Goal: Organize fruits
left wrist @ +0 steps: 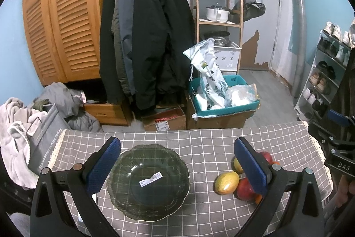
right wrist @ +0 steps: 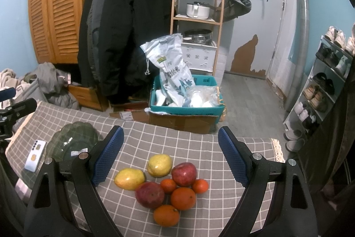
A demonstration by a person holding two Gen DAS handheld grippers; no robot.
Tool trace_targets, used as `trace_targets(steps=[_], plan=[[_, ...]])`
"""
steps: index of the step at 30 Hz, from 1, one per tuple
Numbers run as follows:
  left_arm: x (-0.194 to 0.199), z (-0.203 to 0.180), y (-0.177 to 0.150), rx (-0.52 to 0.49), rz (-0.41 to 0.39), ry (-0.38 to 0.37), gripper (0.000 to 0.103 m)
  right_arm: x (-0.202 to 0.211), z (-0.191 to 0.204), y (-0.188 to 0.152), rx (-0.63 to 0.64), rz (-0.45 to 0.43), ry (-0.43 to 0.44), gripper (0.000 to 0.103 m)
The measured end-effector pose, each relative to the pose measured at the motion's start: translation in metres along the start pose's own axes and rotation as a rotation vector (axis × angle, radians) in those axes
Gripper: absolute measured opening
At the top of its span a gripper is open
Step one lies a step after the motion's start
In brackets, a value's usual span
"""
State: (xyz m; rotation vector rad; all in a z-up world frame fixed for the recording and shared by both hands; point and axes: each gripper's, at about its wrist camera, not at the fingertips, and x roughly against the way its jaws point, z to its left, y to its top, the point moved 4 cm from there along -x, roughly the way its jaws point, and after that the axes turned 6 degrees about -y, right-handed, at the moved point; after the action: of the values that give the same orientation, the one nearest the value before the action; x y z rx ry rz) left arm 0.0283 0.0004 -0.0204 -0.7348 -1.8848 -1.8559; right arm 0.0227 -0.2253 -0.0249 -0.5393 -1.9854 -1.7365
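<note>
Hovering over the grey checked cloth of the table (left wrist: 210,139), the left claw (left wrist: 177,167) is spread wide and holds nothing, with the dark green scalloped glass bowl (left wrist: 148,181) lying empty at lower centre between its blue pads. The right claw (right wrist: 170,157) is likewise wide and empty above the cluster of fruits at lower centre: two yellow mangoes (right wrist: 129,178), two red apples (right wrist: 184,173) and four oranges (right wrist: 183,198), touching one another, with the bowl well apart at lower left.

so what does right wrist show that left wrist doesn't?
Only the right wrist view shows the four oranges fully, both apples, and the white phone beside the bowl. Only the left wrist view shows the whole green glass bowl, empty except for a barcode sticker. Both show the checked tablecloth, two yellow mangoes and open grippers.
</note>
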Motion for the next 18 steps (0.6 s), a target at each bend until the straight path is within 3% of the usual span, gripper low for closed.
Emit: trace_targets(steps=[18], plan=[[0.0005,0.0023,0.0013,-0.001,-0.005,0.003,0.103,-0.0001,0.0011,0.0010,0.000,0.001,0.000,0.085]])
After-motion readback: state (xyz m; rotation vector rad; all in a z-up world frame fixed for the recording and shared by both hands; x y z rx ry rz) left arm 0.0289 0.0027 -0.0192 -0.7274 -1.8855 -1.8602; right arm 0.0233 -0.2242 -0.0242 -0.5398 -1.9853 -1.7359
